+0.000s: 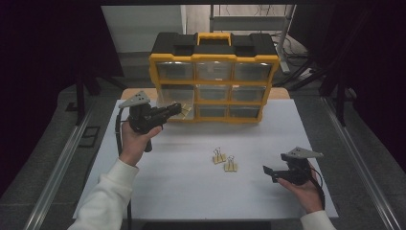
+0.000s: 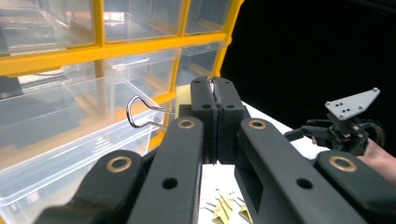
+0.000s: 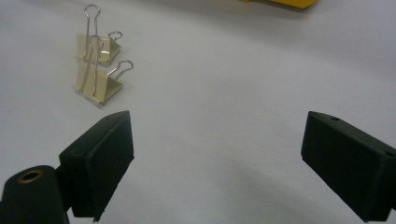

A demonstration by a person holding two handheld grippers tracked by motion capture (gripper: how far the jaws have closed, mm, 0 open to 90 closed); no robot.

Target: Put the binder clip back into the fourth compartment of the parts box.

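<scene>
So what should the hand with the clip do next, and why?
Probably ease the left gripper a little forward and open its jaws. They are shut on a binder clip right at the pulled-out clear drawer of the yellow organizer, so letting go there should drop it in.

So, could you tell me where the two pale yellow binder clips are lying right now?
In the high view, the two pale yellow binder clips lie side by side on the white table, between the yellow organiser and the right tongs.
</scene>
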